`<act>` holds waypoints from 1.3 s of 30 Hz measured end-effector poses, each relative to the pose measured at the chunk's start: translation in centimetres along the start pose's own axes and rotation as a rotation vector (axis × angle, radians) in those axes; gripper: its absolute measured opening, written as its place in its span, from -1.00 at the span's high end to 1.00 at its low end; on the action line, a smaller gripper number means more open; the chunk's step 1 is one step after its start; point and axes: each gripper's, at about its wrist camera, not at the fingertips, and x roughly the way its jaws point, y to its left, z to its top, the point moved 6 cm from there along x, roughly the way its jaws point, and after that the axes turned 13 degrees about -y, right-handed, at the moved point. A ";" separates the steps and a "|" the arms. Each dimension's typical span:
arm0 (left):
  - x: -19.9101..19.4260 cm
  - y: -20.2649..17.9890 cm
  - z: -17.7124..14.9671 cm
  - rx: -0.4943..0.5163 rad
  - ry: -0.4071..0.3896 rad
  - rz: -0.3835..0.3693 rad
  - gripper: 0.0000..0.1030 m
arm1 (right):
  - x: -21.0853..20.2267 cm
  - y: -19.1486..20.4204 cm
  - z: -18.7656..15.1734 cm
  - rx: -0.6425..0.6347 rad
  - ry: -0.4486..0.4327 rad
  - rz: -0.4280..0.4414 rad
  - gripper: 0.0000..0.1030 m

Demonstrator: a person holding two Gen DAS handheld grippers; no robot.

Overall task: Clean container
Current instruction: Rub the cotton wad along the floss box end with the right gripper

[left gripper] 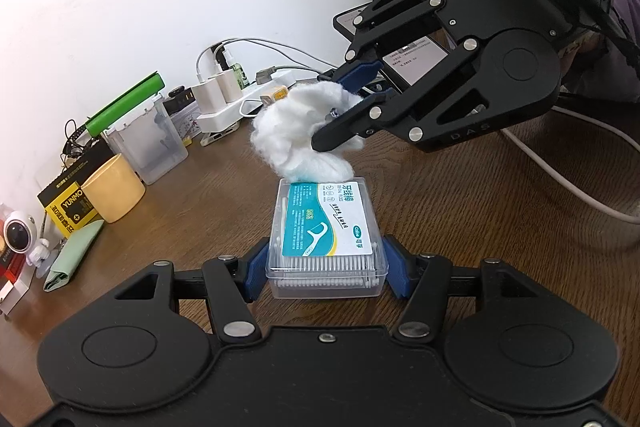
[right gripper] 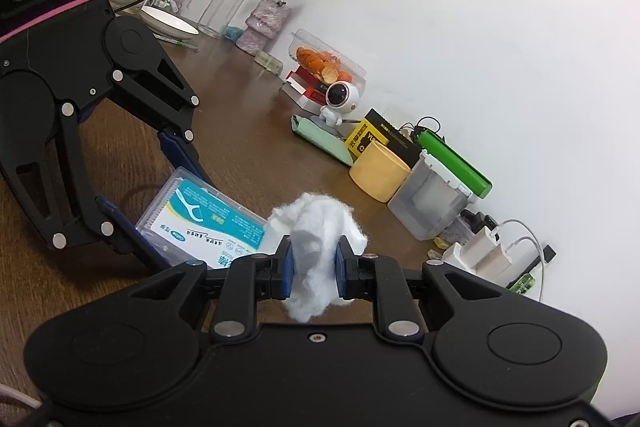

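While the left gripper (left gripper: 326,267) clamps the floss box (left gripper: 326,227), the right gripper (left gripper: 340,111) presses cotton (left gripper: 296,131) onto it.

Both close wrist views, facing oppositely, share the floss box (left gripper: 326,239).

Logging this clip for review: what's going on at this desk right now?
A person works two handheld grippers over a wooden desk. The left gripper clamps a clear floss-pick box by its sides, flat on the desk. The right gripper pinches a white cotton wad and holds it at the box's far edge, apparently wiping the lid.
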 end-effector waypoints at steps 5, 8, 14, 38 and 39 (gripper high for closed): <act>-0.1 -0.1 -0.1 0.004 -0.001 -0.001 -0.12 | -0.1 -0.1 0.0 0.001 -0.001 -0.003 0.61; -0.1 -0.1 -0.1 0.007 -0.002 -0.001 -0.12 | -0.2 0.1 0.2 0.003 -0.004 0.000 0.61; -0.1 0.0 -0.1 -0.009 0.000 -0.011 -0.12 | -0.8 0.8 2.0 0.066 -0.054 0.046 0.61; -1.9 -2.0 -0.1 0.123 -0.035 -0.021 -0.11 | -2.4 3.9 3.9 0.196 0.041 0.161 0.59; -1.9 -1.9 -0.1 0.120 -0.036 -0.020 -0.11 | -2.2 3.3 3.3 0.206 0.064 0.130 0.59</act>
